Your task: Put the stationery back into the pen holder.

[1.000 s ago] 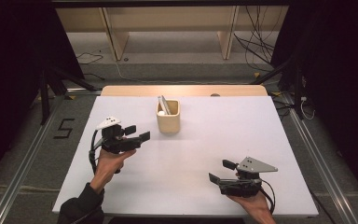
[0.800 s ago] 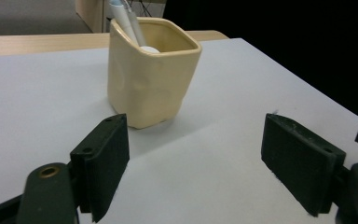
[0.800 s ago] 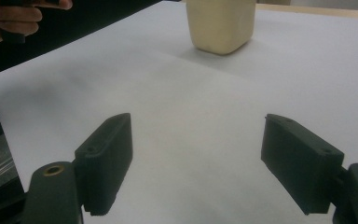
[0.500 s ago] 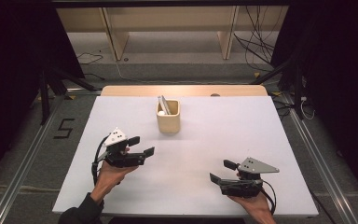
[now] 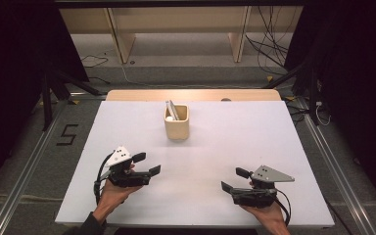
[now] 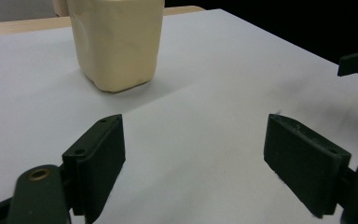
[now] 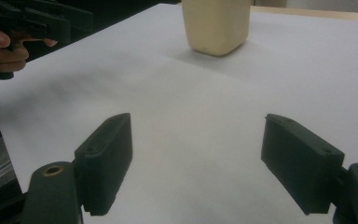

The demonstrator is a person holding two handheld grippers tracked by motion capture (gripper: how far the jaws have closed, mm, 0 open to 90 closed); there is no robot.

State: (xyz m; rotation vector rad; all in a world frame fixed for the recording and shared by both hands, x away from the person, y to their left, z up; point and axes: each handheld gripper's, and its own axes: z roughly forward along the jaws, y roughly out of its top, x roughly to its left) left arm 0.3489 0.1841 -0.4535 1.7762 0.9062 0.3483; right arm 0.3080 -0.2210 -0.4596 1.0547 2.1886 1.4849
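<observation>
A: From the high view, what's the count?
B: One white table point(image 5: 274, 147). One cream cup point(image 5: 177, 128) toward its far middle, holding one grey flat tool point(image 5: 172, 109) and one small white ball point(image 5: 169, 118). Two grippers near the front edge: left gripper point(image 5: 147, 164) and right gripper point(image 5: 234, 178), both spread wide, both empty.

A: Left gripper view?
B: Two jaws apart, nothing between; one cup ahead, left of centre.

A: Right gripper view?
B: Two jaws apart; the cup far ahead, the other hand point(image 7: 0, 51) at upper left.
</observation>
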